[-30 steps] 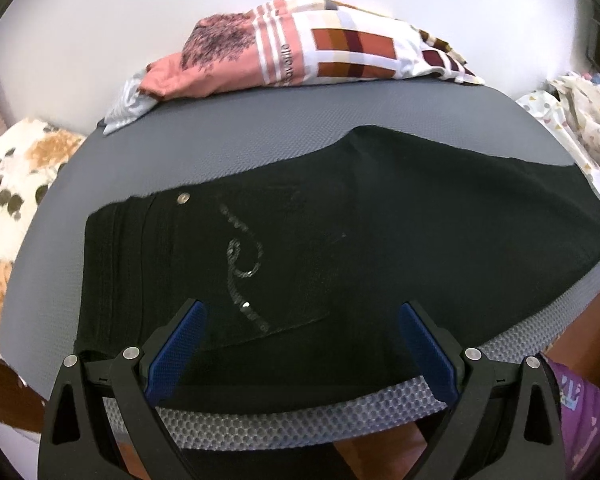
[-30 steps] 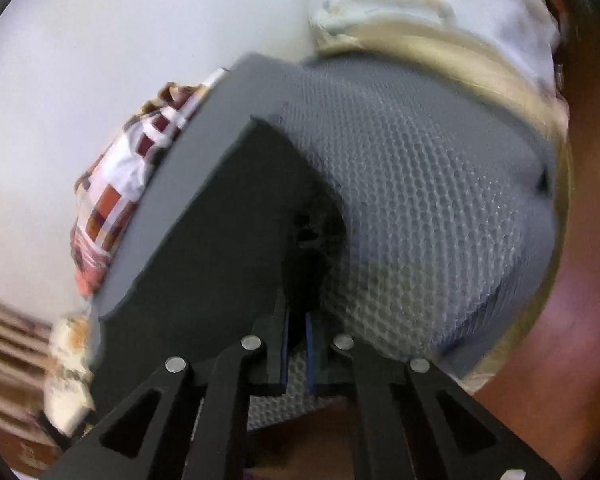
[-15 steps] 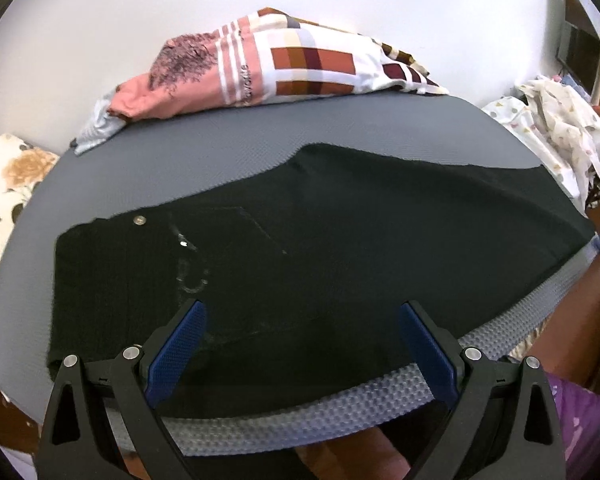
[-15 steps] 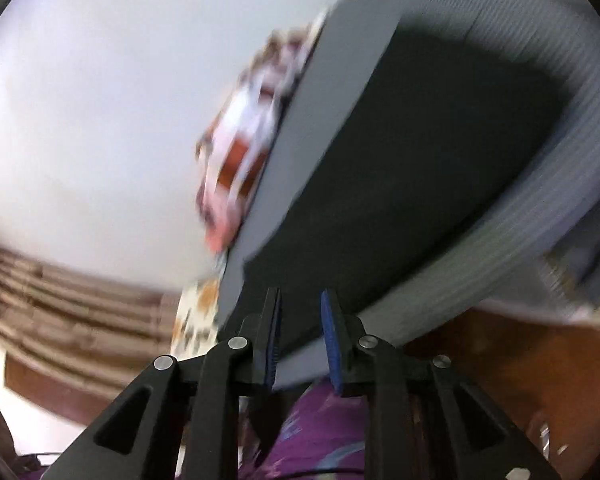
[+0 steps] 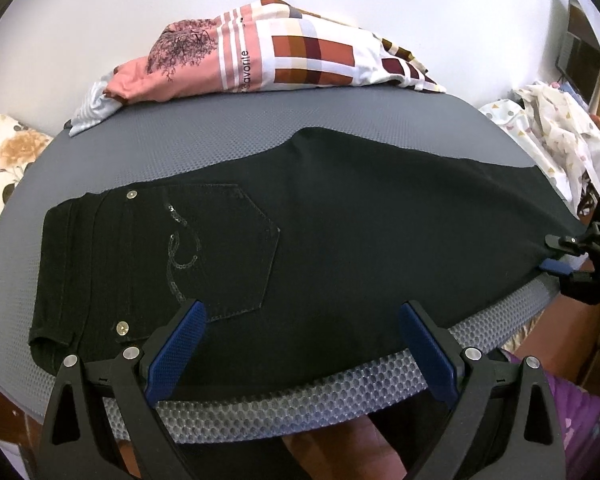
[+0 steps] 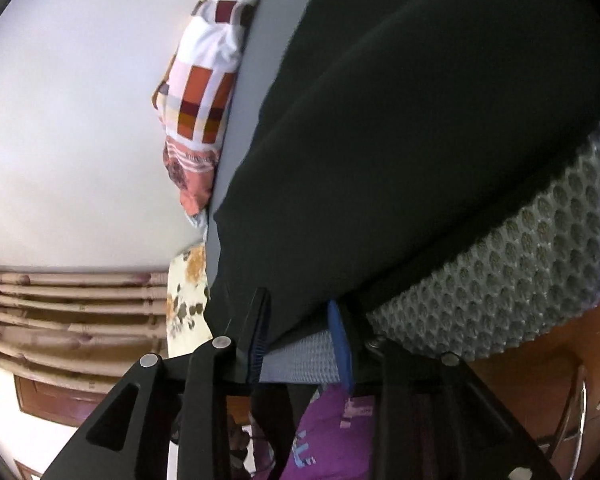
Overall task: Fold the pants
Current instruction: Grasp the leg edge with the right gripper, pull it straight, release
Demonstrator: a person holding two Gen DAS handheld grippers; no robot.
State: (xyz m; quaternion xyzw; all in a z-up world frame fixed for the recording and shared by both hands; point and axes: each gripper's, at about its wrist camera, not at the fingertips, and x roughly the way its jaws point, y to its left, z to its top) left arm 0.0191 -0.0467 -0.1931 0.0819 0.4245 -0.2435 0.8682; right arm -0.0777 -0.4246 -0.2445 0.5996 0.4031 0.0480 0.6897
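Grey mesh surface (image 5: pixel 228 148), rounded at the near edge, white wall behind.

- Pants (image 5: pixel 340 240): black, already halved lengthwise, laid flat along the near edge; waistband toward the left corner, hem toward the right corner; sequined back pocket (image 5: pixel 216 248) facing up.
- Patterned clothes (image 5: pixel 268 64): heaped at the far edge, well apart from the pants.
- Left gripper (image 5: pixel 300 344): spread wide, empty, hovering at the near edge over the seat, just right of the pocket.
- Right gripper (image 6: pixel 300 336): jaws narrow but parted, straddling the hem corner at the right end; fabric lies between the pads, with no clear pinch visible.

Risks, as judged: a lift before the right jaws close would drop the hem; a one-layer pinch would separate the stacked legs; a fast pull toward the waistband could drag the pants off the near edge, which they already overlap.
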